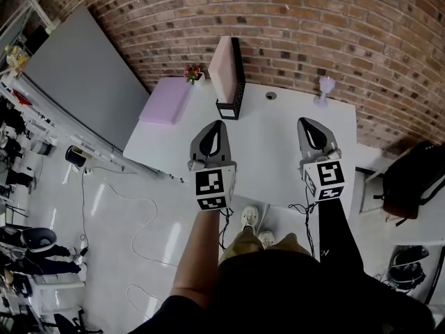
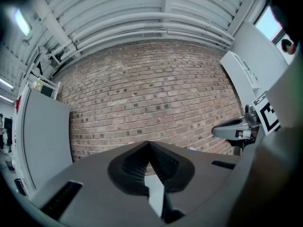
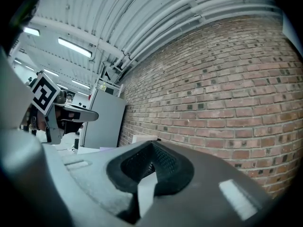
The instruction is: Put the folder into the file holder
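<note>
A black file holder stands at the far edge of the white table, and a pink folder stands upright in it. A lilac folder lies flat on the table's far left corner. My left gripper hovers level over the table's near left part, short of the holder, jaws shut with nothing between them. My right gripper is held level over the near right part, also shut and empty. Each gripper shows at the side of the other's view.
A small flower pot stands beside the holder, and a pale lilac stemmed object stands at the far right. A brick wall runs behind the table. A grey board leans at the left; a black bag rests at the right.
</note>
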A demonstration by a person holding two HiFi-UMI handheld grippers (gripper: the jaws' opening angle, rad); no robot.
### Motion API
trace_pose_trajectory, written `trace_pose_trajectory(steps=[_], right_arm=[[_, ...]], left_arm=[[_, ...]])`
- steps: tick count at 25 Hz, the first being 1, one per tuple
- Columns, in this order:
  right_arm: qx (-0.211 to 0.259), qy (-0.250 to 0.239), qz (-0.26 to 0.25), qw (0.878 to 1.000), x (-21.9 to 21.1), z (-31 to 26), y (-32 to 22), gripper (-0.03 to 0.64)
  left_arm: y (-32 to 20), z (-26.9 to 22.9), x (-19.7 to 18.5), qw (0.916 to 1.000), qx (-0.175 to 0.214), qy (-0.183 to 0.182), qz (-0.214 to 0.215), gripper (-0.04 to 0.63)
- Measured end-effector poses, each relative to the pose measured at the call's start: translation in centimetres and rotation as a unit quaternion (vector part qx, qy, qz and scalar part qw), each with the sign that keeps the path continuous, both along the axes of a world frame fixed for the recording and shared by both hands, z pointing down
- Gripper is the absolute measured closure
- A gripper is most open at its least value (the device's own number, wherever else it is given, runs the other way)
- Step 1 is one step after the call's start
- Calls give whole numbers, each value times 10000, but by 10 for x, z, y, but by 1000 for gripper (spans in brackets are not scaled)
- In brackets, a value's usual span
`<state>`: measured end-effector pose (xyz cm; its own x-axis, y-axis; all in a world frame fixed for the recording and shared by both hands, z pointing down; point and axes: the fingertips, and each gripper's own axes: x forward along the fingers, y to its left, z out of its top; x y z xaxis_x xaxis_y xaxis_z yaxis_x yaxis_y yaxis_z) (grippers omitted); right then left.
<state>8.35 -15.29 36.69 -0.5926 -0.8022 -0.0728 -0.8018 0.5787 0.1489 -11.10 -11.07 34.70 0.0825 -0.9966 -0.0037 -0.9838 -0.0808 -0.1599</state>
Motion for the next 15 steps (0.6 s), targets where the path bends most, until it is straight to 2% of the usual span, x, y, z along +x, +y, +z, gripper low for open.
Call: trace_pose_trajectory(steps=[15], right_arm=[[54, 6, -21, 10000, -3, 0, 8, 617]], left_arm=[[4, 1, 0, 9999, -54, 87, 123, 588]])
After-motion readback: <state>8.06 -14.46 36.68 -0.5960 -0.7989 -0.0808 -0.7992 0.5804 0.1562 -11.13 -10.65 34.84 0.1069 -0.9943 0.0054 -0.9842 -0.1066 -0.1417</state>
